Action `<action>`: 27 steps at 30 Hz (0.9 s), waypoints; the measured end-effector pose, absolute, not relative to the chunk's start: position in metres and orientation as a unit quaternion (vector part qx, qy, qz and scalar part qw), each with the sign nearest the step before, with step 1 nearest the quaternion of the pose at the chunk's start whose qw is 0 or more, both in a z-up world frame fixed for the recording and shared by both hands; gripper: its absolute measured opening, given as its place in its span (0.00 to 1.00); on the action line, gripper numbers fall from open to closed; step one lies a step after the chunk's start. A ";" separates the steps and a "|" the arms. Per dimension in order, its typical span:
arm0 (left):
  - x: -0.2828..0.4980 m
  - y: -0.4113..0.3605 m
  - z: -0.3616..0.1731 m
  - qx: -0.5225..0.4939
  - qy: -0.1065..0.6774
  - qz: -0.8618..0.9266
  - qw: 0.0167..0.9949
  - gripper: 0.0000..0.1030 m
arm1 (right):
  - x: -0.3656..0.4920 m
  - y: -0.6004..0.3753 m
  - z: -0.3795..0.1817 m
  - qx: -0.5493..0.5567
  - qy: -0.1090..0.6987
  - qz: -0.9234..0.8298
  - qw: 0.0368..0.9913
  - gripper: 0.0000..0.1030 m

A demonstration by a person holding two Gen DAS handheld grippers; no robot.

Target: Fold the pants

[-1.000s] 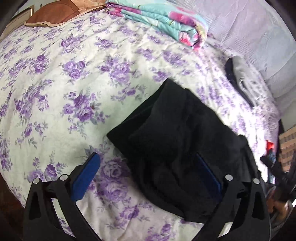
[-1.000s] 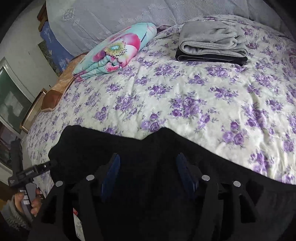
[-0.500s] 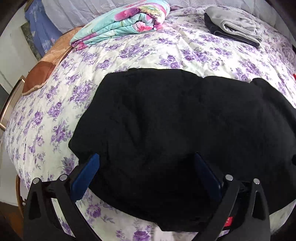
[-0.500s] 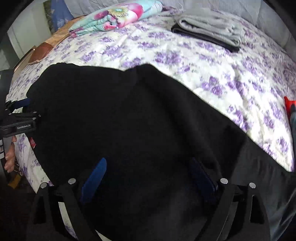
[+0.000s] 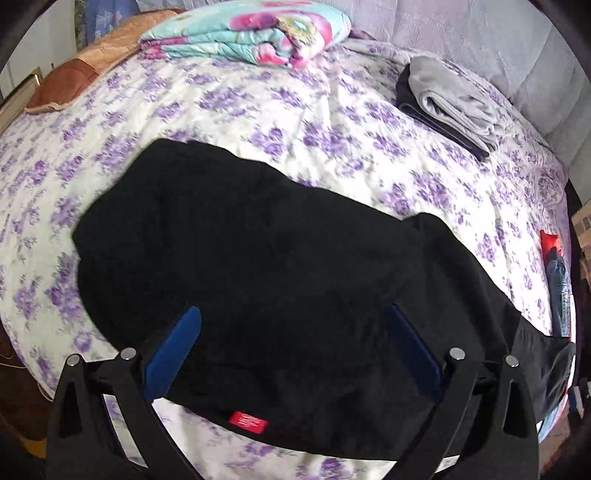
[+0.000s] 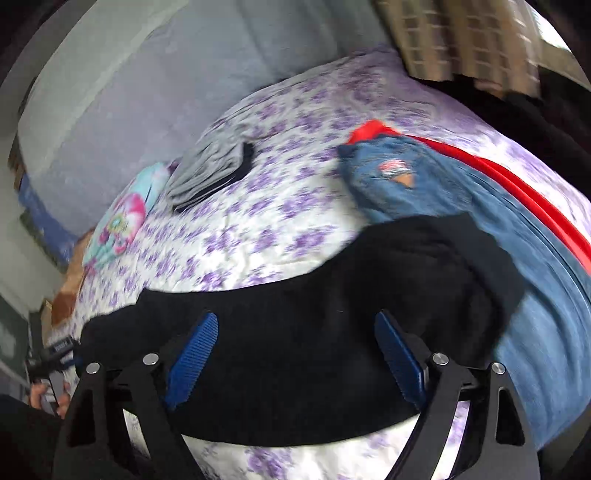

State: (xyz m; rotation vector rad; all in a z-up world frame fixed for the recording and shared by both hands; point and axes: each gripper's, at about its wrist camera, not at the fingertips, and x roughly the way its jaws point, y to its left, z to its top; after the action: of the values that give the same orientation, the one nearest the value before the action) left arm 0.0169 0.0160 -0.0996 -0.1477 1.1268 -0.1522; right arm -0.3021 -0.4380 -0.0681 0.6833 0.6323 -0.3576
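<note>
1. The black pants (image 5: 280,266) lay spread across the near part of the floral bedspread (image 5: 229,96), a small red label (image 5: 247,422) showing at their near hem; its writing was too small to read.
2. The left gripper (image 5: 291,347) hung over the near hem with its jaws spread wide, holding nothing.
3. The right gripper (image 6: 295,354) hung over the other end of the pants (image 6: 332,332), jaws likewise parted and empty; that view was blurred.
4. To do the coming fold well, I judge each gripper should pinch a corner of one edge, lift both together, and lay it evenly on the opposite edge so no crease bunches.
5. Blue jeans (image 6: 461,206) with a patch, unreadable, touched the pants' end, beside something red (image 6: 498,170).
6. Farther off lay folded grey clothes (image 5: 450,99) and a flowered quilt (image 5: 251,33).
</note>
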 end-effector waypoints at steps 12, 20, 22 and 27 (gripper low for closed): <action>0.030 -0.045 -0.103 -0.005 0.566 -0.102 0.818 0.95 | -0.362 -0.476 -0.152 0.530 0.216 -0.181 0.800 0.74; 0.028 -0.033 -0.110 -0.025 0.583 -0.086 0.808 0.95 | -0.357 -0.478 -0.176 0.591 0.198 -0.137 0.770 0.59; 0.029 -0.031 -0.115 -0.035 0.590 -0.087 0.802 0.95 | -0.347 -0.487 -0.178 0.591 0.190 -0.133 0.772 0.59; 0.030 -0.030 -0.114 -0.039 0.584 -0.088 0.806 0.95 | -0.328 -0.493 -0.174 0.578 0.171 -0.129 0.787 0.59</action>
State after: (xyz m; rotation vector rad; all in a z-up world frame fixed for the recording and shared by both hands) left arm 0.0302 -0.0301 -0.1140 -0.0838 1.2505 -0.1888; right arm -0.3276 -0.4926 -0.1742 1.2468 0.3696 -0.2791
